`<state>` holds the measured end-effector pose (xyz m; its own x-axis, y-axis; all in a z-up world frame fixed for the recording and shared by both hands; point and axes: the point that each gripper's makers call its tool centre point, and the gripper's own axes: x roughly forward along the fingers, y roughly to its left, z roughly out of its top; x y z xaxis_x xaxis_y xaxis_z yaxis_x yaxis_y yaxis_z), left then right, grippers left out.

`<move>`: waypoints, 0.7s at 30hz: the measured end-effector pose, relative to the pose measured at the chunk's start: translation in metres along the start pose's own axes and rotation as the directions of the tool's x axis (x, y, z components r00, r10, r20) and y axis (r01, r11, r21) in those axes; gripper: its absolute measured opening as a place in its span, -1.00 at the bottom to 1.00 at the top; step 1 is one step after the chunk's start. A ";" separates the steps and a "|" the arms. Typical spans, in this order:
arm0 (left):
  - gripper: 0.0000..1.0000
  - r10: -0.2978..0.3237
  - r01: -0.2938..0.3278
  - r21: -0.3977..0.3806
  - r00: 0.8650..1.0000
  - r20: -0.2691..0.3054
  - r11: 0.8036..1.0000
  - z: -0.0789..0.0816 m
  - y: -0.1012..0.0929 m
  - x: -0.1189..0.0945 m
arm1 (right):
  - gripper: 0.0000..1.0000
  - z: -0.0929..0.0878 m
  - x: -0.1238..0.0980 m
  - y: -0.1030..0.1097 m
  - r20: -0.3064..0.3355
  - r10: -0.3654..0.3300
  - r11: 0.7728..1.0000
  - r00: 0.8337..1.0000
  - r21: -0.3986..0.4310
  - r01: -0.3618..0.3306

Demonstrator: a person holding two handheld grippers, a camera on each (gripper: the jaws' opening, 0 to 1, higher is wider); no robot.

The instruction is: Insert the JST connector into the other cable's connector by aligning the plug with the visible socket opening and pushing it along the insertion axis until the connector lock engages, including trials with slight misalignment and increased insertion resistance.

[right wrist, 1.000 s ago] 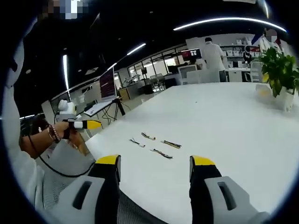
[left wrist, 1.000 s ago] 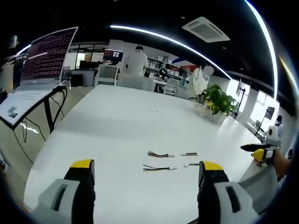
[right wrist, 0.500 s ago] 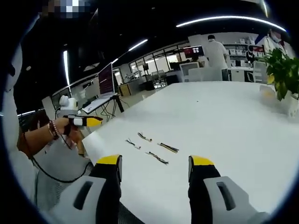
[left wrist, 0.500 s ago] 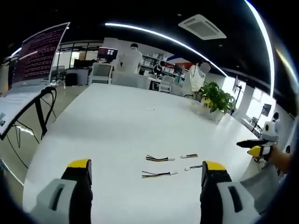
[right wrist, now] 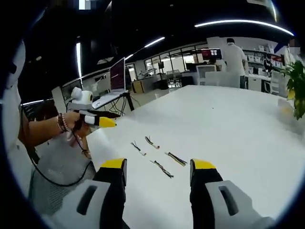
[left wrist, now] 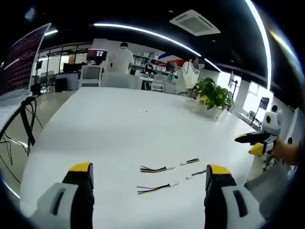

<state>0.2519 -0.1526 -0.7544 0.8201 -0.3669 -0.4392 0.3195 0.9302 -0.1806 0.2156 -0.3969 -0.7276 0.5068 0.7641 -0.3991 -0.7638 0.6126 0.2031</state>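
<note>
Several short JST cables lie loose on the white table point(left wrist: 119, 124). In the left gripper view a multicoloured pair point(left wrist: 152, 169) and a longer one point(left wrist: 155, 188) lie ahead of my jaws, with two smaller leads point(left wrist: 190, 161) to their right. My left gripper point(left wrist: 149, 169) is open and holds nothing. The right gripper point(left wrist: 252, 140) comes in from the right, above the table edge. In the right gripper view the cables point(right wrist: 162, 168) lie just beyond my open, bare right gripper point(right wrist: 158, 164). The left gripper point(right wrist: 97, 120) hovers at the left in a hand.
A potted plant point(left wrist: 213, 95) stands at the table's far right side. A screen on a stand point(right wrist: 117, 74) is beside the table, off its left edge. Chairs and people point(left wrist: 120, 58) are beyond the far end. The table edge point(right wrist: 95, 143) runs near the person's arm.
Both views have shifted with the hands, and the cables now sit nearer to the jaws and larger. The cables themselves lie as before. Both grippers stay open.
</note>
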 end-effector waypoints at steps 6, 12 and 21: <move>0.94 -0.037 0.037 0.028 0.999 0.000 0.999 0.002 -0.010 0.010 | 0.00 0.000 0.005 -0.008 -0.023 0.008 1.000 1.000 -0.028 -0.008; 0.95 -0.065 0.067 0.074 0.997 -0.029 0.995 0.001 -0.010 0.025 | -0.02 0.004 0.012 -0.015 -0.027 0.018 0.999 0.999 -0.036 -0.019; 0.90 -0.152 0.157 0.129 0.987 -0.052 0.979 0.002 -0.018 0.047 | -0.07 -0.005 0.036 -0.019 -0.071 0.044 0.994 0.997 -0.101 -0.051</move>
<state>0.2855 -0.1861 -0.7698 0.7364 -0.5039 -0.4514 0.5032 0.8540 -0.1325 0.2461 -0.3821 -0.7499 0.4433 0.7740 -0.4522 -0.8249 0.5497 0.1321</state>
